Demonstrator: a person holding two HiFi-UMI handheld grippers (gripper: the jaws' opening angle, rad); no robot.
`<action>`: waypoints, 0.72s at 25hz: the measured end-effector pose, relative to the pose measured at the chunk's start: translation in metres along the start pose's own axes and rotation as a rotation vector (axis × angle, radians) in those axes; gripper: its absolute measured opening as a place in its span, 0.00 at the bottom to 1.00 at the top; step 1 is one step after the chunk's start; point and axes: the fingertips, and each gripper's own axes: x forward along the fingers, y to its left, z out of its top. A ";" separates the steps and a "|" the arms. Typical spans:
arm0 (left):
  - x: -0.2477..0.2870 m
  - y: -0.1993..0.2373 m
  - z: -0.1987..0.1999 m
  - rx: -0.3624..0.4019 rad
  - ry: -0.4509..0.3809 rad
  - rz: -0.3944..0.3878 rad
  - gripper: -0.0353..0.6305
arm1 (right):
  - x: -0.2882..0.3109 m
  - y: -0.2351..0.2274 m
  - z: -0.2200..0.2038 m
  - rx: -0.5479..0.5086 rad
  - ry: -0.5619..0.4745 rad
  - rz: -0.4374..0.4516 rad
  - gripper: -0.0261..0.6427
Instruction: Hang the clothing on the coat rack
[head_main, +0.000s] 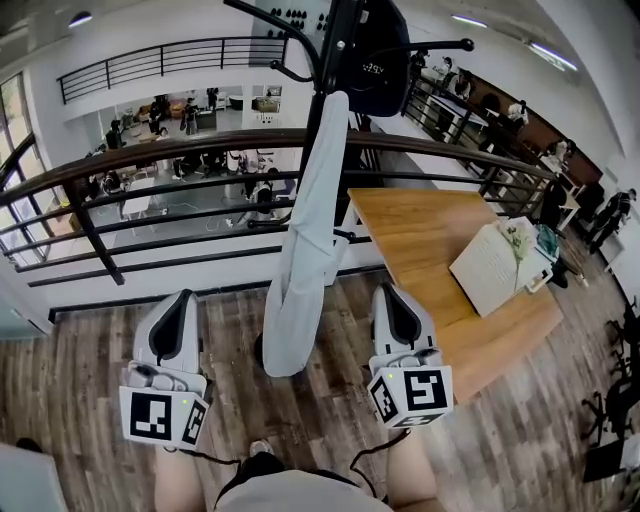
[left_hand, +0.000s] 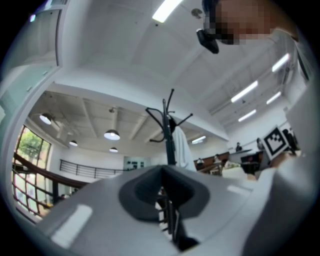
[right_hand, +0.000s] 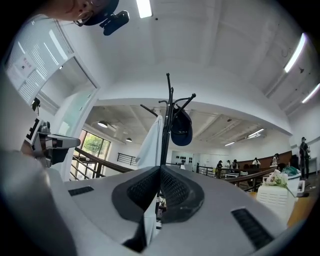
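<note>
A wood-plank floor (head_main: 80, 390) lies under both tools and ends just ahead of them at a dark railing (head_main: 150, 165), beyond which a lower hall opens with people standing among furniture. Long strip lights run across the white ceiling overhead. The coat rack (head_main: 330, 60) rises straight ahead, between the two tools and on the near side of the railing, with its black hooks spreading at the top. The pale garment (head_main: 305, 250) already hangs on it, draping down the pole in a long narrow fold almost to the floor. It falls between the tools and touches neither. A dark cap (head_main: 375, 50) hangs from a hook above the garment, on the right tool's side. To the right of the right tool (head_main: 385, 290) stands a wooden desk (head_main: 420, 240), its near corner close beside that tool. A white box (head_main: 490, 265) and a small bunch of flowers (head_main: 517, 238) sit at the desk's far end. More railing and seated people show farther off on that side. The left tool (head_main: 180, 297) has open floor around it and its jaws are pressed together at the tips with nothing between them. The right tool's jaws likewise meet at the tips and grip nothing.
</note>
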 end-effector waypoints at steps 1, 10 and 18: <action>-0.004 -0.004 0.001 0.001 0.002 0.001 0.07 | -0.005 -0.001 -0.001 0.005 0.003 0.002 0.04; -0.036 -0.046 0.007 0.011 0.024 0.015 0.07 | -0.050 -0.013 -0.008 0.035 0.018 0.026 0.04; -0.062 -0.071 0.013 0.012 0.034 0.035 0.07 | -0.084 -0.017 -0.009 0.050 0.025 0.049 0.04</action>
